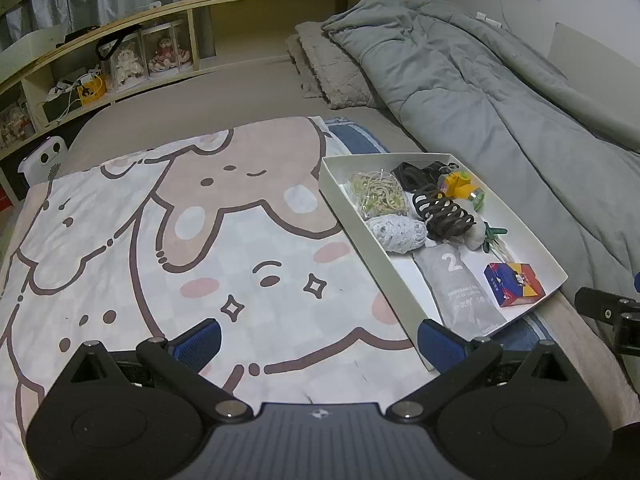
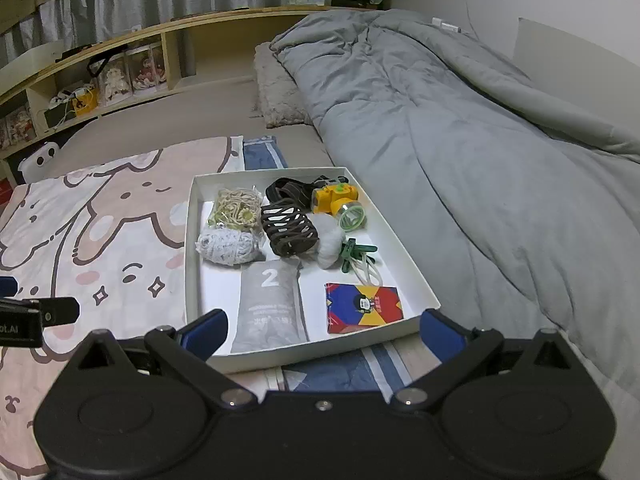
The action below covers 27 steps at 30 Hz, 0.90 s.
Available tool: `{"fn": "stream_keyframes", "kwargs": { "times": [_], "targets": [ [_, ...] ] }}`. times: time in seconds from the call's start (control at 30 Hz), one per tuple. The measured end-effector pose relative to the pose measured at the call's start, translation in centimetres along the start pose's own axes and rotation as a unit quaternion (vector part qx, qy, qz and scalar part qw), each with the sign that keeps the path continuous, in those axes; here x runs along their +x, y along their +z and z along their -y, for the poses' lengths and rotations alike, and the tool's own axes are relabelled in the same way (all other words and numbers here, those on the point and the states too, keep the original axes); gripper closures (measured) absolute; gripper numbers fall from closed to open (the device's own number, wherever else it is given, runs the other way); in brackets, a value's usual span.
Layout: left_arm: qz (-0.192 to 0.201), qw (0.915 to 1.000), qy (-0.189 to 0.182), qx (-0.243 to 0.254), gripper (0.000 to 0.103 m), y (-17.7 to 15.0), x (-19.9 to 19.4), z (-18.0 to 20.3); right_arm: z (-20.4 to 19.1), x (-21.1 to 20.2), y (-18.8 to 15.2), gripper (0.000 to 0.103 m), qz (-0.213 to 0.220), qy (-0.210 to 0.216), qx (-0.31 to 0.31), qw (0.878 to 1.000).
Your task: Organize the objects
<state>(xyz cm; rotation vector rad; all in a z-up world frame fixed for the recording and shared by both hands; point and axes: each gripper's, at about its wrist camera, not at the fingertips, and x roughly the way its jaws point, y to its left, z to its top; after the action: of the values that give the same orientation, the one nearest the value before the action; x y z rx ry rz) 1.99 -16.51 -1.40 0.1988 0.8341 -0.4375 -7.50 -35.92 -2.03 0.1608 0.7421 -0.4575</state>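
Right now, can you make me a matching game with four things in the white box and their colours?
Things:
1. hair claw clip
2. toy camera
3. pouch with a 2 on it
4. clothes pegs

Colours:
A. grey
B. green
C. dark brown
D. yellow

Right pairs: 1-C, 2-D, 3-A, 4-B. All four lie in the white box on the bed.
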Motion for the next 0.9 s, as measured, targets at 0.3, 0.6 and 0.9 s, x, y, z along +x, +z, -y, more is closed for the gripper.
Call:
{"fn": "stream_keyframes", "kwargs": {
  "times": [0.3,0.6,0.9],
  "targets": [
    [0.001,1.0,0.0,-0.003,0.0,0.07,-0.06,-0.12,0.03,-0.02,-0.04,0.0,-0.003,0.0,0.0,1.0],
    [0.002,1.0,-0.002,-0.003,0.0,0.07,-0.14,-0.12,0.01,-0.01,-0.13,0.0,-0.002,0.0,-0.001,1.0],
    [0.003,1.0,-0.003,-0.004,0.0,0.12,-0.27,-0.17,-0.02,0.0,-0.11,0.0,-0.002,0.0,-0.001,1.0]
  ]
}}
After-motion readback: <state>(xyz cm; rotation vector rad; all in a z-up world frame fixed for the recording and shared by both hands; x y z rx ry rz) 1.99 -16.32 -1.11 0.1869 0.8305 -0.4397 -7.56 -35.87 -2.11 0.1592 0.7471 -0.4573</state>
